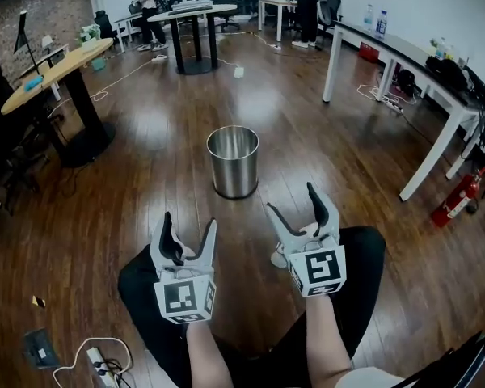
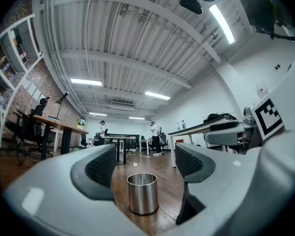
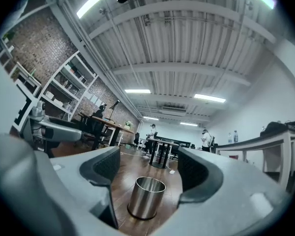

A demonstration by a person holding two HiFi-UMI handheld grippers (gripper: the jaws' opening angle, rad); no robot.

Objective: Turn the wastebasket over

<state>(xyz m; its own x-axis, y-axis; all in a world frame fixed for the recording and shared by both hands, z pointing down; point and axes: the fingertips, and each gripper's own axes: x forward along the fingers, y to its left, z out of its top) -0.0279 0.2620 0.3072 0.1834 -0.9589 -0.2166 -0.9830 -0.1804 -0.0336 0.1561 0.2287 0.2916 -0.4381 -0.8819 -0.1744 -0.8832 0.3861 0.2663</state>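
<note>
In the head view, my left gripper (image 1: 190, 223) sat in the lower middle of the frame and my right gripper (image 1: 293, 200) just right of it and a little higher, both with jaws spread wide and nothing between them. The steel wastebasket (image 1: 233, 161) stood upright at the centre of the frame on the wooden floor (image 1: 323, 144), mouth up, apart from both grippers. A white table (image 1: 404, 55) ran down the upper right, a red fire extinguisher (image 1: 461, 196) lay near the right edge, and a power strip (image 1: 97, 364) lay at the lower left.

In the left gripper view, my left gripper (image 2: 145, 163) had its jaws wide apart and held nothing. The wastebasket (image 2: 142, 193) showed in the gap at the lower centre, standing beyond the jaws and touching neither.

In the right gripper view, my right gripper (image 3: 148, 168) was likewise fully open and empty. The wastebasket (image 3: 146, 197) stood in the lower centre, seen through the gap, open end up. The grey shape at the left edge was probably my other gripper, though it was too distorted to be sure.
</note>
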